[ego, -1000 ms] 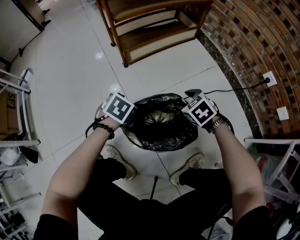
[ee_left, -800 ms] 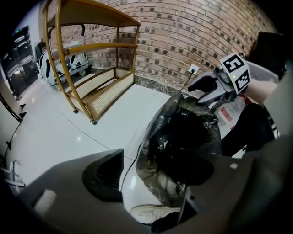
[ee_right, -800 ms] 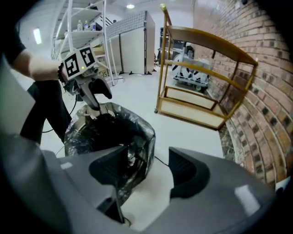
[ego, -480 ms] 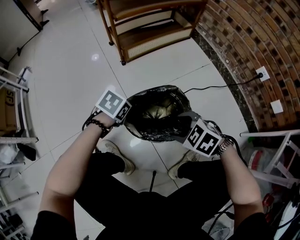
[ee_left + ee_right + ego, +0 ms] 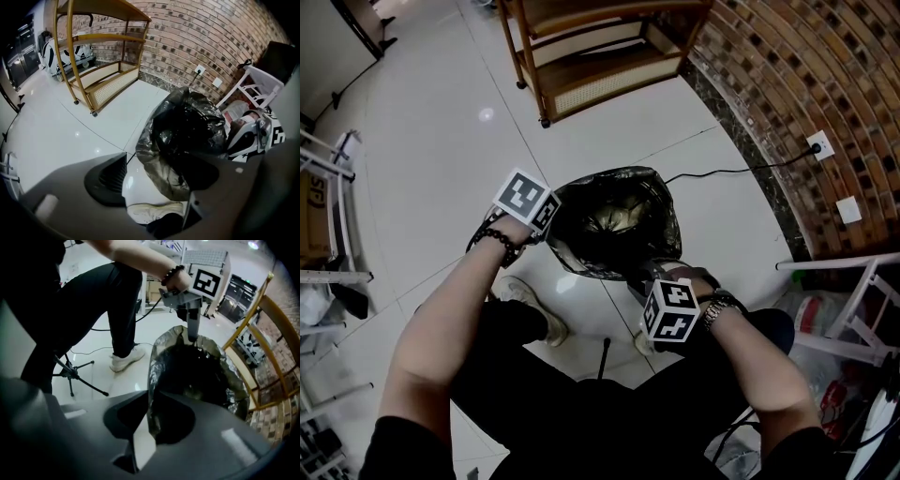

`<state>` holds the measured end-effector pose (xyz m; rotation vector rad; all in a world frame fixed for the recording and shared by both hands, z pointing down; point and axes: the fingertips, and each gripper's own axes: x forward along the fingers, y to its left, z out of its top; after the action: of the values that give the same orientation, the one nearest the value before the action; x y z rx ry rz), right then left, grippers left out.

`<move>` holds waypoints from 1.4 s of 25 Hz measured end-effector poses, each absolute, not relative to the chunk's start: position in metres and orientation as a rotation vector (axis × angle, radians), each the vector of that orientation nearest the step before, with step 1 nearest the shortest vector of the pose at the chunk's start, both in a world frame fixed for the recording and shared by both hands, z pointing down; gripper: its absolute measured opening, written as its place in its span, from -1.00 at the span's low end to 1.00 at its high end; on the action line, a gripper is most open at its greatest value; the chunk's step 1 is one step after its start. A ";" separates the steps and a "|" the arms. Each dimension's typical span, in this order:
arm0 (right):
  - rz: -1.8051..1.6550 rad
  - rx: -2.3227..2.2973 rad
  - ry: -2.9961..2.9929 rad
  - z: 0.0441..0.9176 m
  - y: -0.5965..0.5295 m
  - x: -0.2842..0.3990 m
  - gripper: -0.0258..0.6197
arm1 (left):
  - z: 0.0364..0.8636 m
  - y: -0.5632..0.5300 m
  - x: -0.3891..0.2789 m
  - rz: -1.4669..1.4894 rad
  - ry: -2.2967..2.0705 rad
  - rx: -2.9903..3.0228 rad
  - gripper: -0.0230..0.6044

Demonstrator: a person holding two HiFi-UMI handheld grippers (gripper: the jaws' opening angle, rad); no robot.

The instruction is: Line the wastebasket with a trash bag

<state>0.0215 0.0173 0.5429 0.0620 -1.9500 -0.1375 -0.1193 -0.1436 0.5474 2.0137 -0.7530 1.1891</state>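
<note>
Trash bag (image 5: 617, 223) is black and crinkly, already opened up and draped over the wastebasket. The film covers the bin so completely you only get its shape. It's standing on the white tiled floor (image 5: 441, 141), right in front of the person's shoes.

Right gripper (image 5: 643, 275) is at the near rim, the side closest to the person. Its jaws have just been closing and are now nearly together, with a fold of the bag's edge pinched between them. That hand is pulled back close to the knee, pointing steeply down, and the marker cube is tipped sideways.

Left gripper (image 5: 551, 236) is at the rim on the left side, also aimed steeply down with the forearm stretched out. Its jaws stand wide apart. The bag's hanging edge sits in the gap between them, but neither pad is pressing on it.

Wooden shelf (image 5: 600, 56) stands farther back, well apart from the bin.
</note>
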 end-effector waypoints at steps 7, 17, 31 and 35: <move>-0.063 -0.062 -1.918 0.557 0.053 0.028 -0.67 | 0.551 -0.142 -0.113 1.197 -0.725 2.017 0.23; 0.218 0.230 -2.152 0.475 -0.010 0.023 -0.20 | 0.560 -0.136 -0.108 1.230 -0.702 2.015 0.23; 0.535 1.068 -1.856 0.545 -0.129 0.120 -0.20 | 0.572 -0.140 -0.093 1.155 -0.683 2.031 0.22; 0.579 1.132 -1.841 0.549 -0.138 0.139 -0.20 | 0.570 -0.149 -0.097 1.121 -0.719 2.016 0.22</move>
<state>0.1388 -0.1379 0.5488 1.1320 -1.8412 0.5788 -0.0969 -0.1493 0.5703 2.0163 -0.7186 1.1207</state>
